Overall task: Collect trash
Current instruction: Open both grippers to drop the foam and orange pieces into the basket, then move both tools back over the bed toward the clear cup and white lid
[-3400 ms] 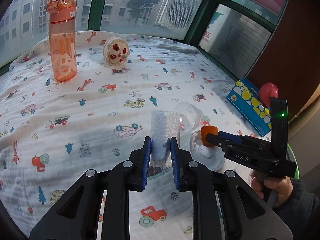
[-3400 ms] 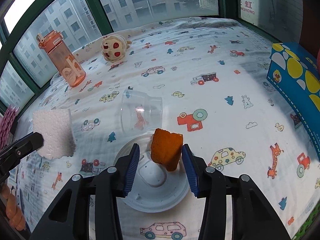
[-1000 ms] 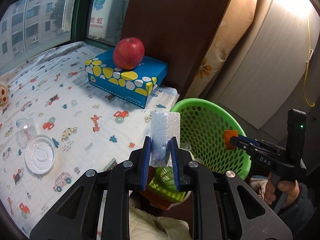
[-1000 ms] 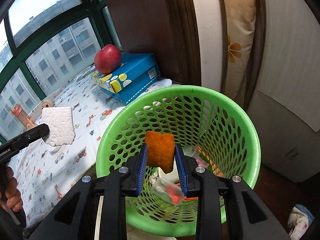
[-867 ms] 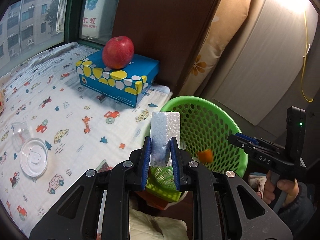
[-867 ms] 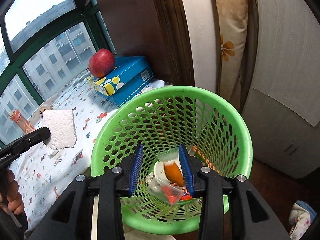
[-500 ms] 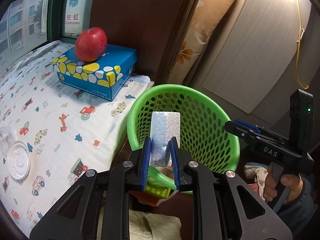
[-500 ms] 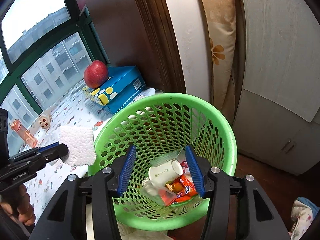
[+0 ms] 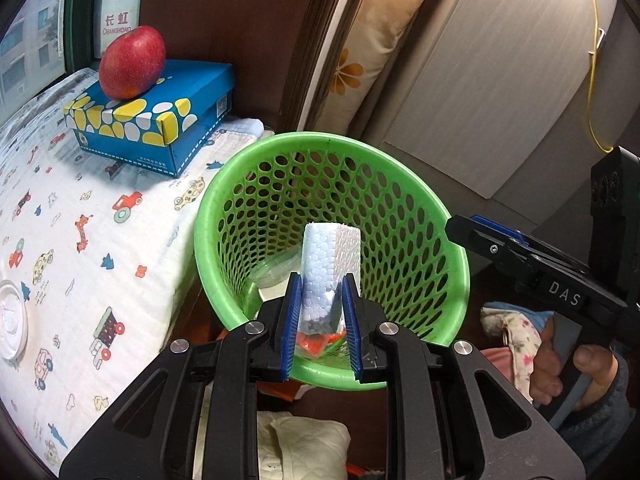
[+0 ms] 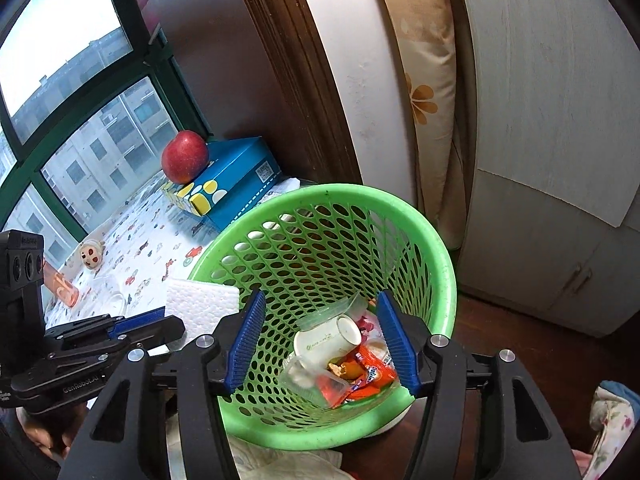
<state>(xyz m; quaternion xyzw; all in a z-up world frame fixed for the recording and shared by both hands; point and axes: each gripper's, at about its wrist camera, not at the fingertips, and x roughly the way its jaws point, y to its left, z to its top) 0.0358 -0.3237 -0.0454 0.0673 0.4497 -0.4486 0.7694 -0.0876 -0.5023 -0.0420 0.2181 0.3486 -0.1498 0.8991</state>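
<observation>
L gripper (image 9: 320,316): clamped on foam block (image 9: 330,264), over green basket (image 9: 452,240).
R gripper (image 10: 320,344): wide apart, empty, above basket trash.

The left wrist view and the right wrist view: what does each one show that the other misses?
Only the left wrist view shows the white plastic lid on the printed cloth and a yellow cord on the wall. Only the right wrist view shows the trash at the basket's bottom clearly: a paper cup and orange wrappers. Both show the green basket, the foam block in the left hand-held gripper, and the apple on the blue box.
</observation>
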